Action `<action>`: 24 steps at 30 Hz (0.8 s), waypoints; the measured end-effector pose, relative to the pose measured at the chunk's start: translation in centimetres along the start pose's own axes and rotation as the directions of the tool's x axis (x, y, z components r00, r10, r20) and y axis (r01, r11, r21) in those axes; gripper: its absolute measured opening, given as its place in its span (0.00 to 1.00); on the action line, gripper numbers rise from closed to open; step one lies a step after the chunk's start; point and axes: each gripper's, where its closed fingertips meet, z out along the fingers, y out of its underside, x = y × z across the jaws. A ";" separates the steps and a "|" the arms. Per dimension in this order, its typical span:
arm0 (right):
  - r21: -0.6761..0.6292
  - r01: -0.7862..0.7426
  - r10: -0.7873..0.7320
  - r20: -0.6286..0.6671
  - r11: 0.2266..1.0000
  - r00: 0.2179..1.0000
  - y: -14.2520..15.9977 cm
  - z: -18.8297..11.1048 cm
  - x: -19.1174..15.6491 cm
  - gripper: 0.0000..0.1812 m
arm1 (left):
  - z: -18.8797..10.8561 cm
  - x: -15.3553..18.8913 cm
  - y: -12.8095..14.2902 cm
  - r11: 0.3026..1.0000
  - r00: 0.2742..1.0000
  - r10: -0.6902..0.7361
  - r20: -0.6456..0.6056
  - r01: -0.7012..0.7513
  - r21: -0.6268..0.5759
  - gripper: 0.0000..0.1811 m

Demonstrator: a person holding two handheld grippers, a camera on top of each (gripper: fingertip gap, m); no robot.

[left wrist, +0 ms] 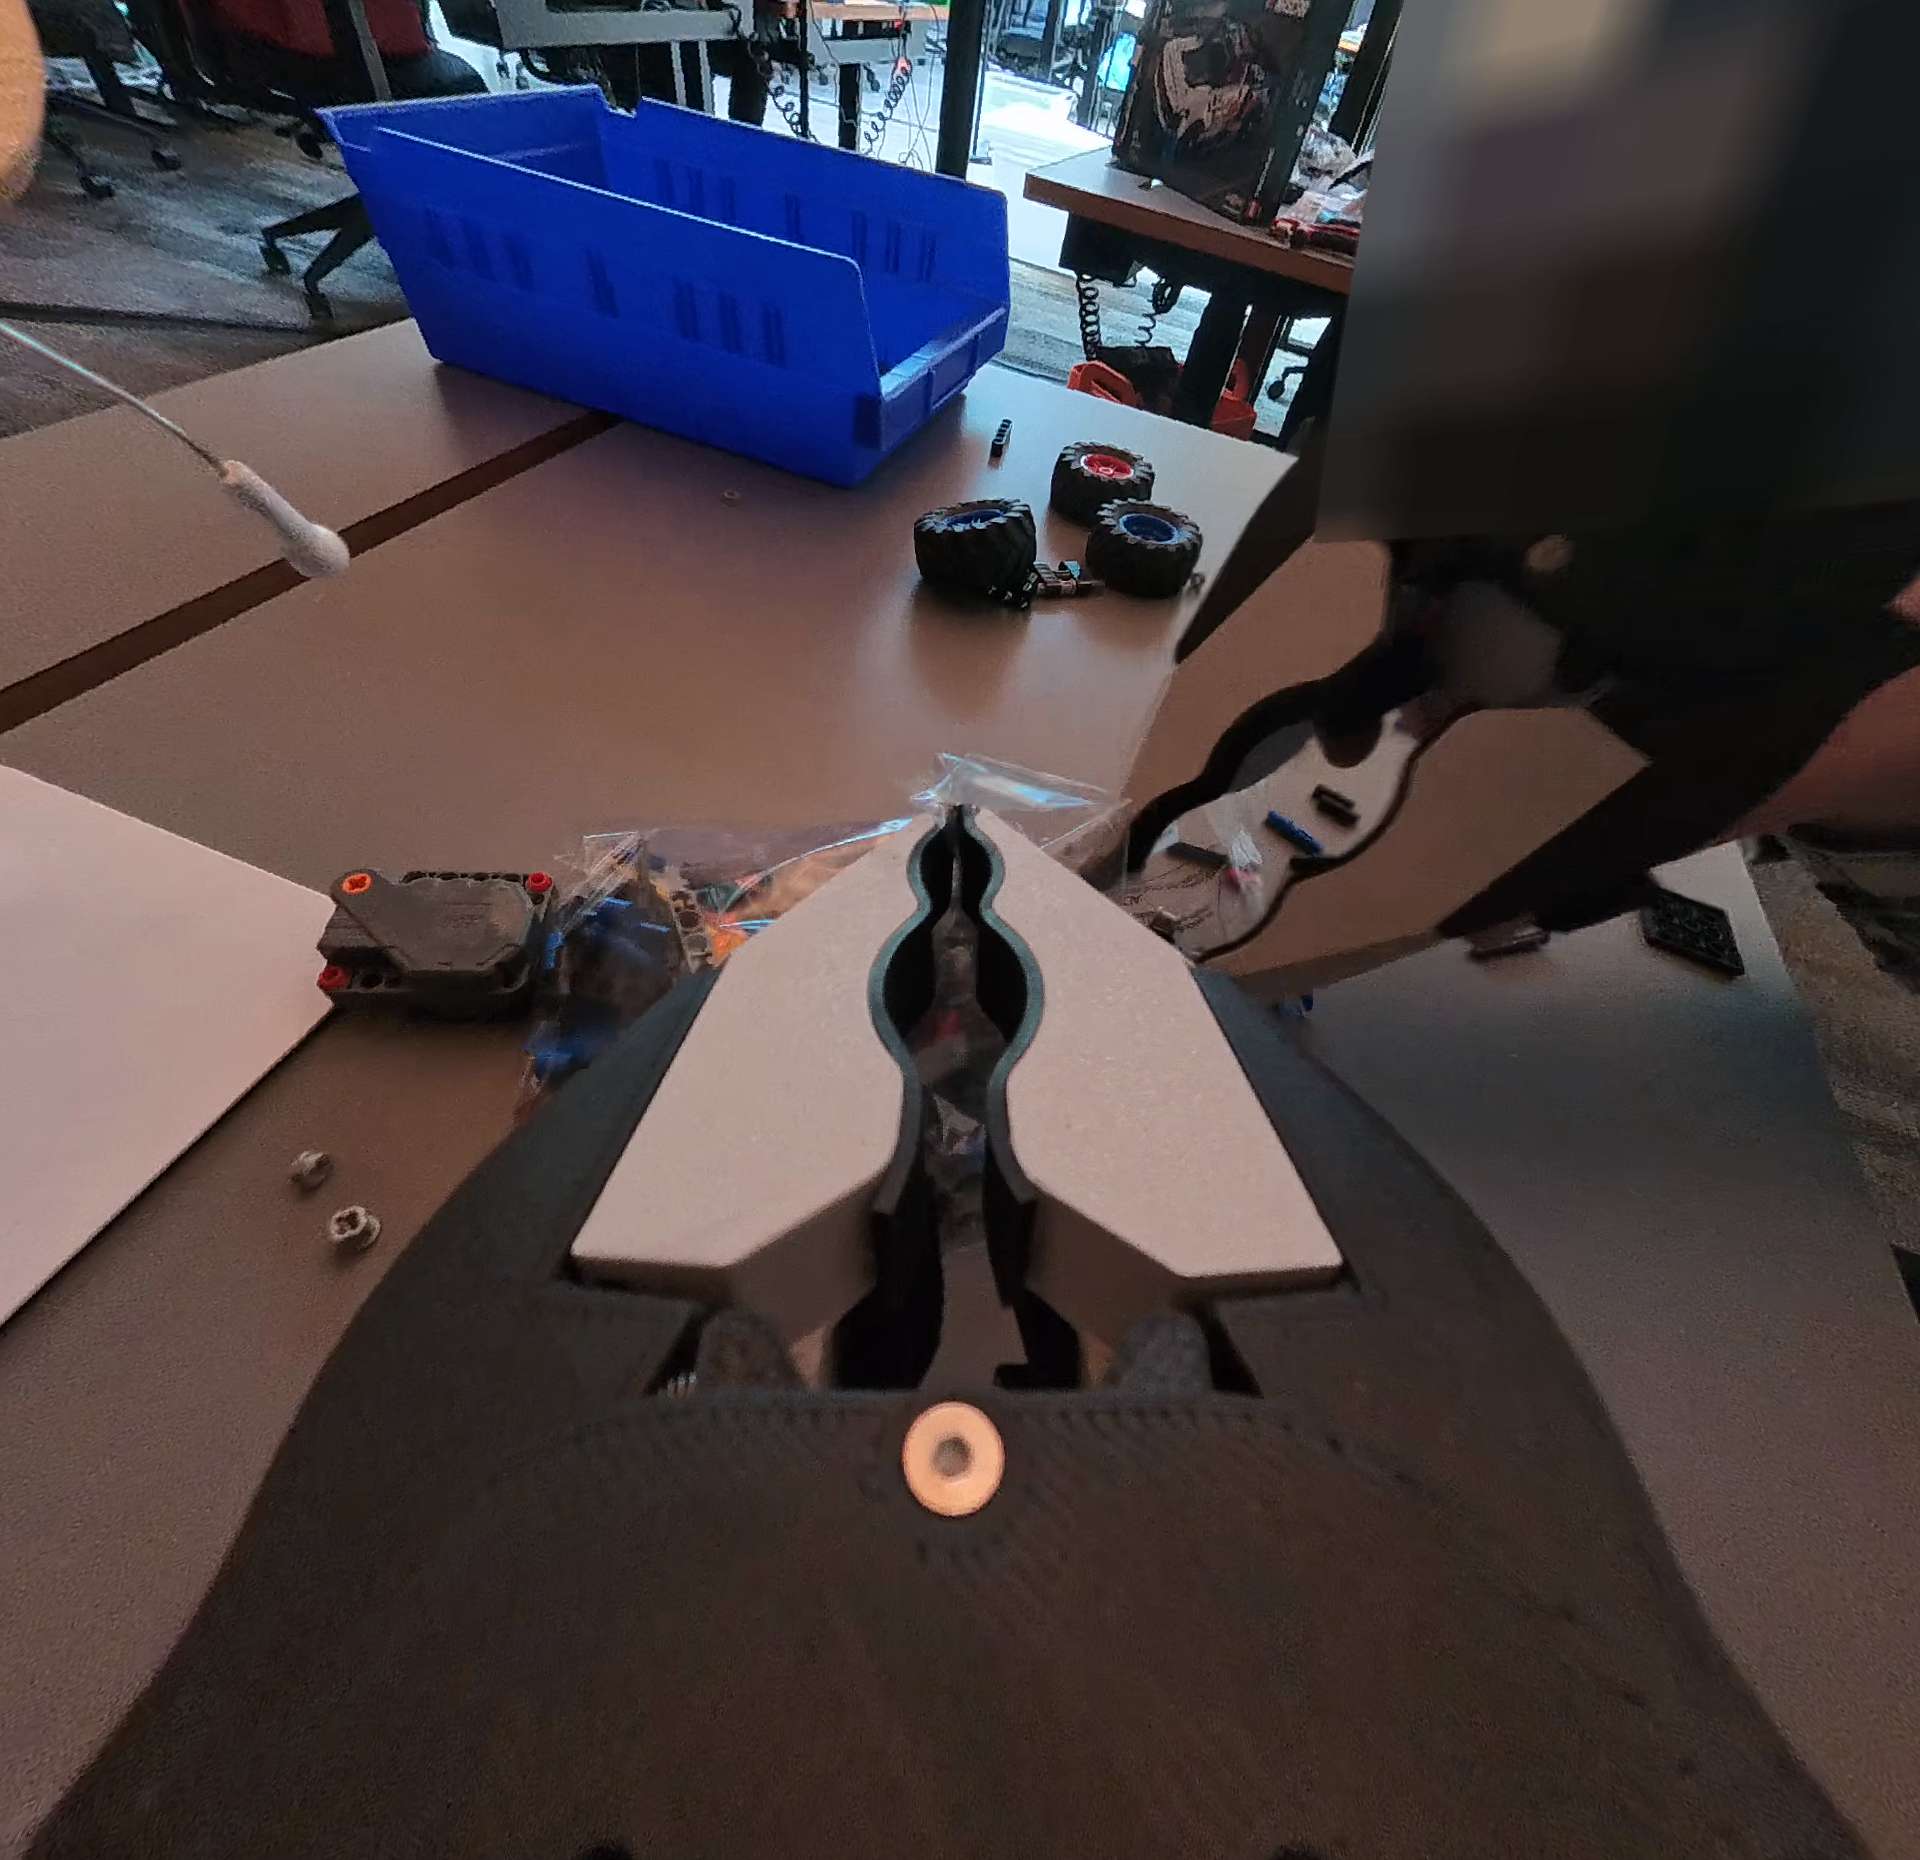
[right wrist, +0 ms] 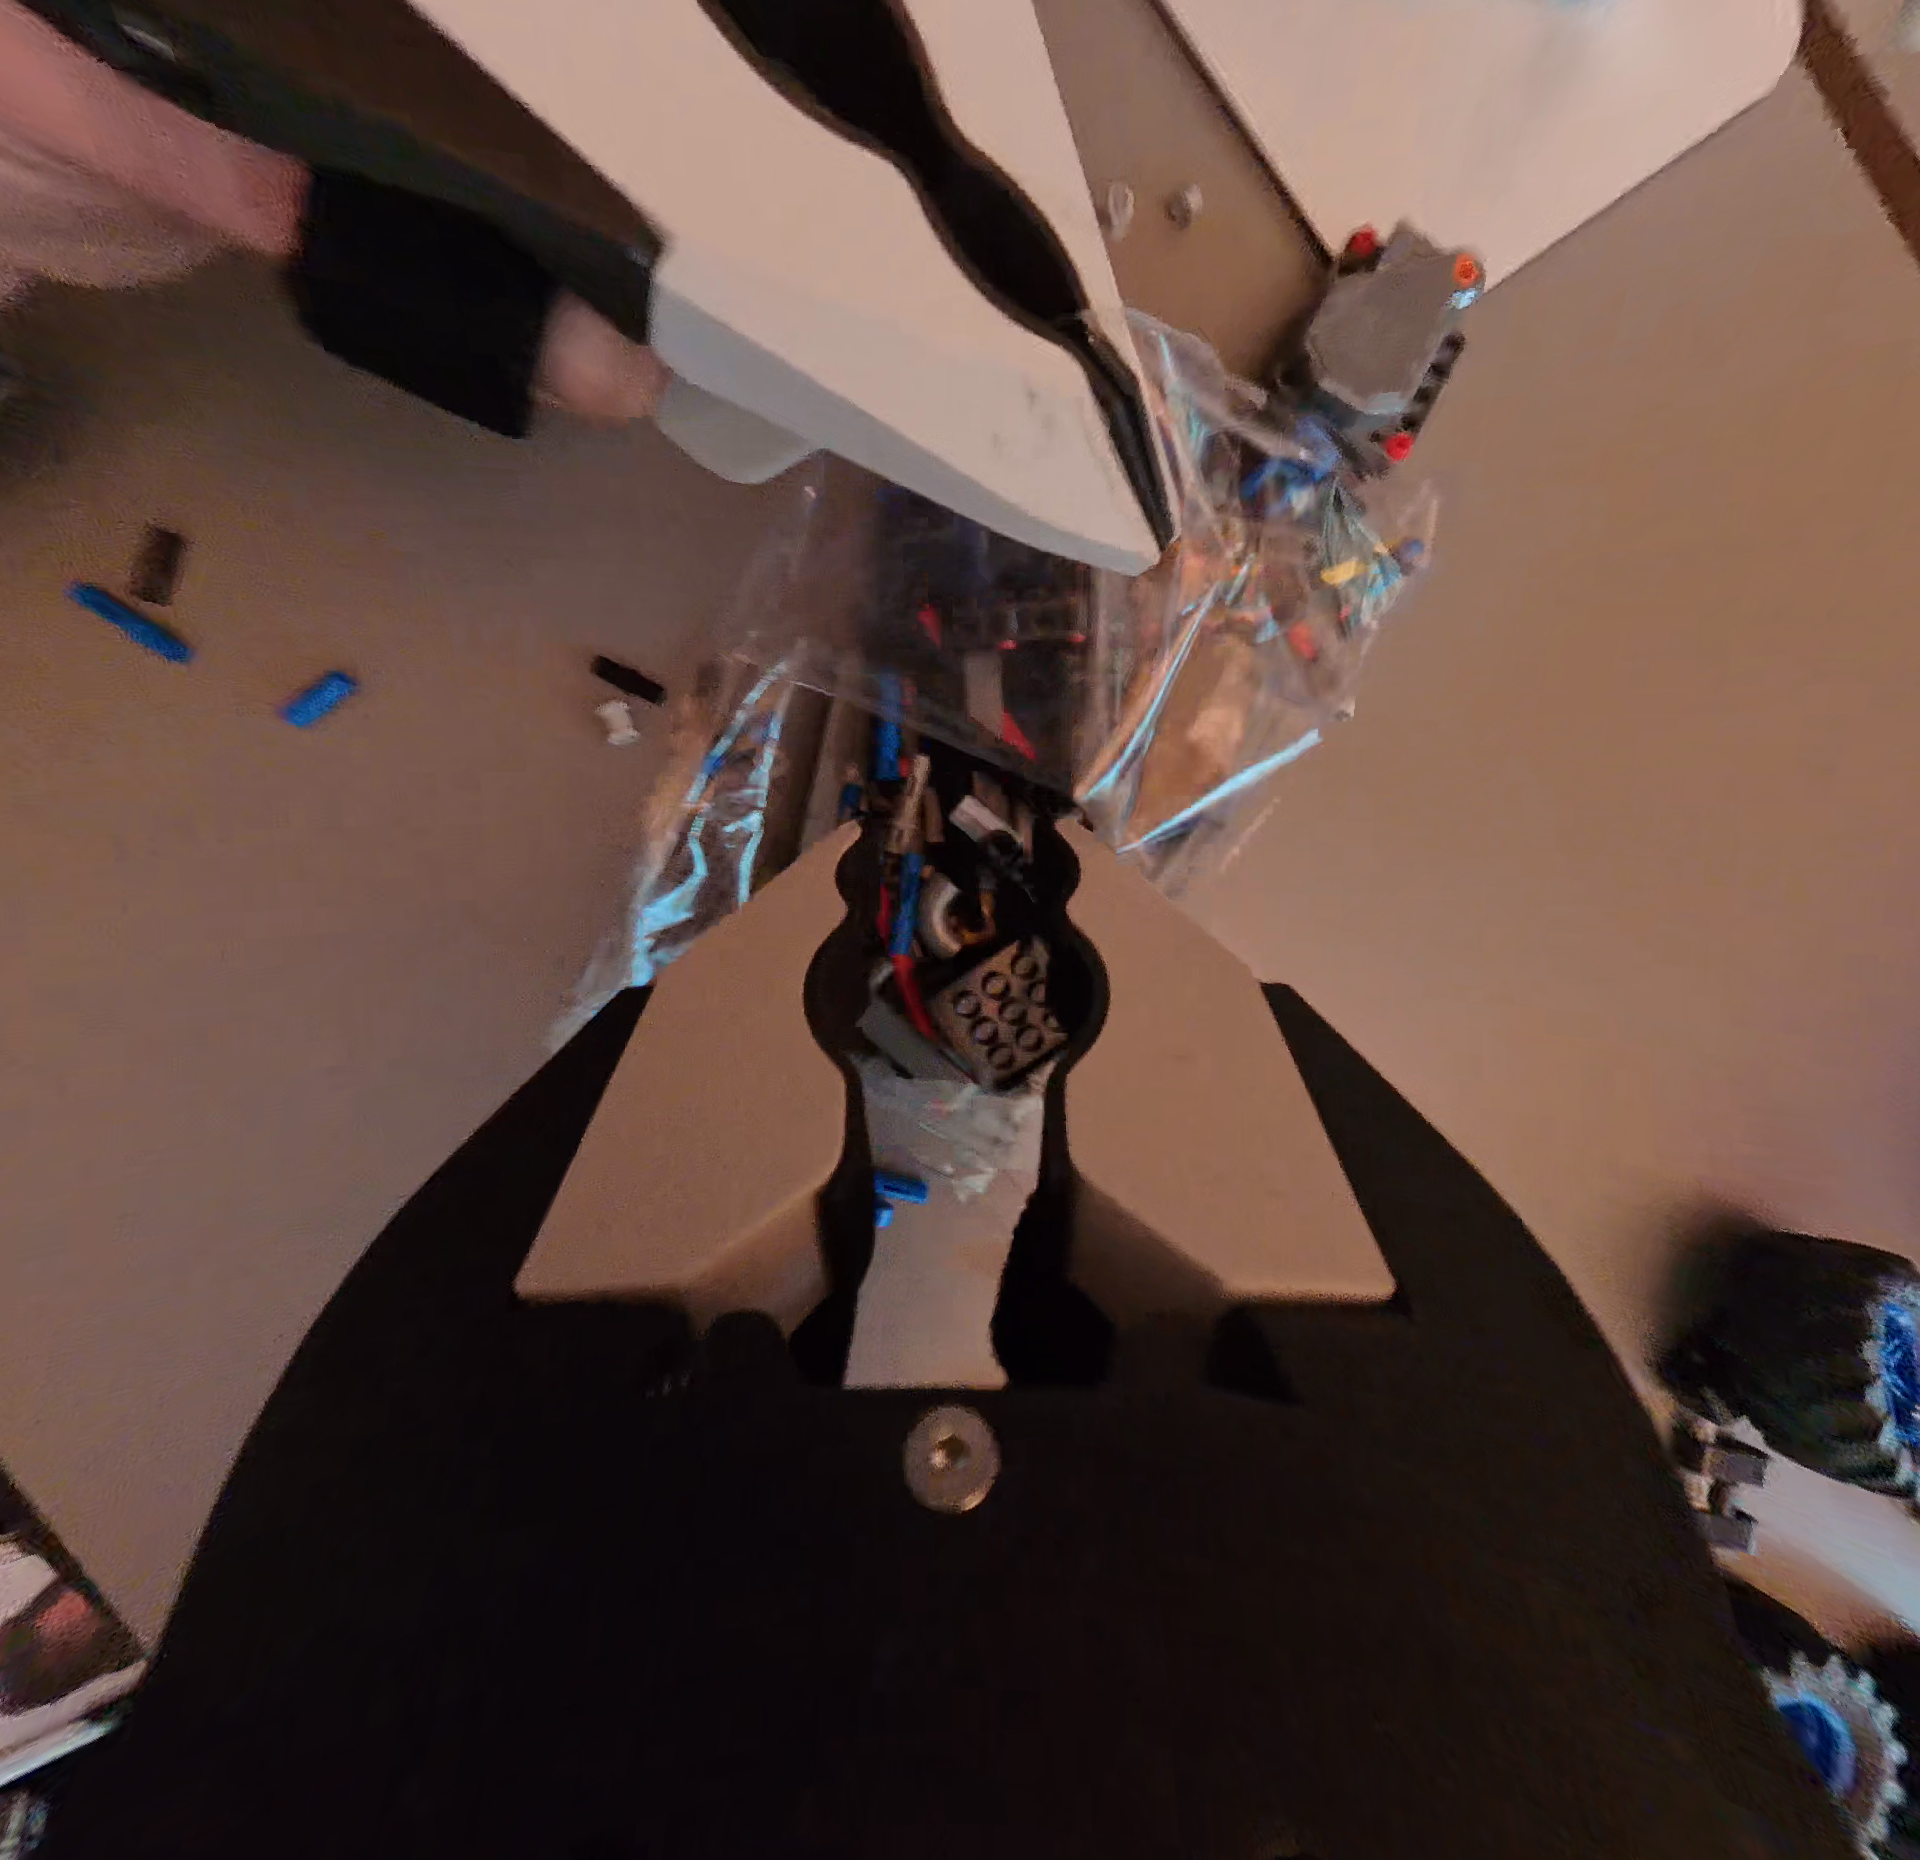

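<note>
Together, both grippers pinch one clear bag point(left wrist: 665, 875) of small parts mid-tabletop: left gripper point(left wrist: 958, 818) pressed on its top edge, right gripper point(right wrist: 961, 823) closed on another part. Loose pieces point(right wrist: 130, 621) lie scattered nearby; the blue bin point(left wrist: 675, 283) stands at the far edge.

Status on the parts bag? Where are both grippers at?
Done: some small pieces already lie loose on the table, and three wheels sit by the blue bin. In hand: the left gripper is shut on the clear parts bag; the right gripper is at the bag's other end, jaws slightly apart. Left: most pieces are still inside the bag.
</note>
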 end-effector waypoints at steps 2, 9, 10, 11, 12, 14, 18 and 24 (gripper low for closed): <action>0.078 -0.006 0.004 0.024 0.997 1.000 -0.6 -1.7 -0.7 0.16 | -0.1 -0.1 -0.3 1.000 1.000 -0.005 0.000 0.005 0.011 0.00; 0.158 0.123 -0.160 0.251 0.980 0.955 -0.3 -4.9 -9.3 0.17 | 0.2 0.1 -0.5 1.000 1.000 0.007 0.008 -0.007 0.020 0.00; 0.146 0.149 -0.182 0.249 0.978 0.951 -0.3 -3.8 -10.2 0.18 | 0.2 0.0 -0.6 1.000 1.000 0.008 0.014 -0.008 0.024 0.00; 0.117 0.162 -0.186 0.236 0.980 0.954 -0.2 -2.4 -10.5 0.18 | 0.2 -0.1 -0.6 1.000 1.000 0.006 0.018 -0.006 0.031 0.00; 0.096 0.163 -0.181 0.215 0.982 0.960 -0.2 -1.0 -10.5 0.19 | 0.2 -0.1 -0.7 0.999 1.000 0.003 0.022 -0.004 0.038 0.00; 0.084 0.124 -0.138 0.187 0.989 0.973 -0.4 1.4 -10.1 0.19 | 0.0 -0.2 -0.8 0.999 1.000 -0.003 0.024 0.002 0.052 0.00; 0.062 0.080 -0.085 0.068 0.995 0.994 0.0 3.8 -7.9 0.21 | -0.2 -0.6 -1.2 0.997 1.000 -0.016 0.024 0.014 0.072 0.00; 0.081 0.047 -0.055 0.108 0.996 0.993 -0.7 4.4 -7.2 0.17 | -0.3 -0.5 -1.4 0.997 1.000 -0.007 0.025 0.005 0.074 0.00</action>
